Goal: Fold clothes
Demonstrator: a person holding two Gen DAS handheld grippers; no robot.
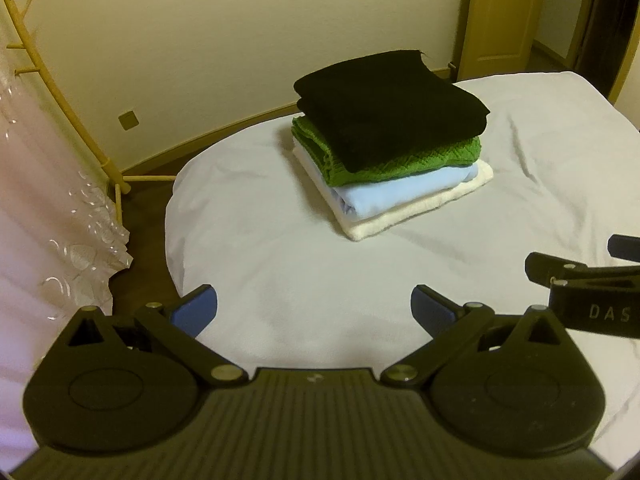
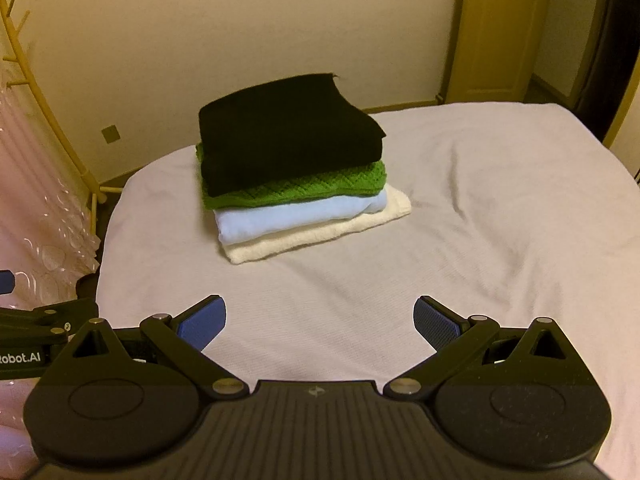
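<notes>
a: status of the left gripper point(image 1: 314, 312)?

b: jaws spread wide, blue pads far apart, nothing between them. it hangs above bare sheet at the near part of the bed point(image 1: 280, 280).

a: and the right gripper point(image 2: 320, 322)?

b: same finding. fully parted, empty, over bare sheet. its black linkage shows at 3 o'clock in the left wrist view; the left one's linkage shows at 9 o'clock in the right wrist view. the two sit side by side, apart.

a: location of the clothes?

b: one folded stack point(image 1: 392, 148) on the bed, well ahead of both grippers, touching neither. from the left gripper it lies at about 1 o'clock; from the right gripper, at about 11 o'clock.

a: order of the stack?

b: top down: black garment point(image 2: 288, 132), green knit point(image 2: 304, 190), pale blue garment point(image 2: 288, 216), cream towel point(image 2: 320, 236) against the sheet. edges are roughly aligned; the cream layer sticks out at the near right corner.

a: surroundings?

b: clear plastic sheeting point(image 1: 52, 208) on a wooden rack point(image 1: 60, 96) at 9 o'clock, a door point(image 2: 496, 28) at 1 o'clock.
</notes>
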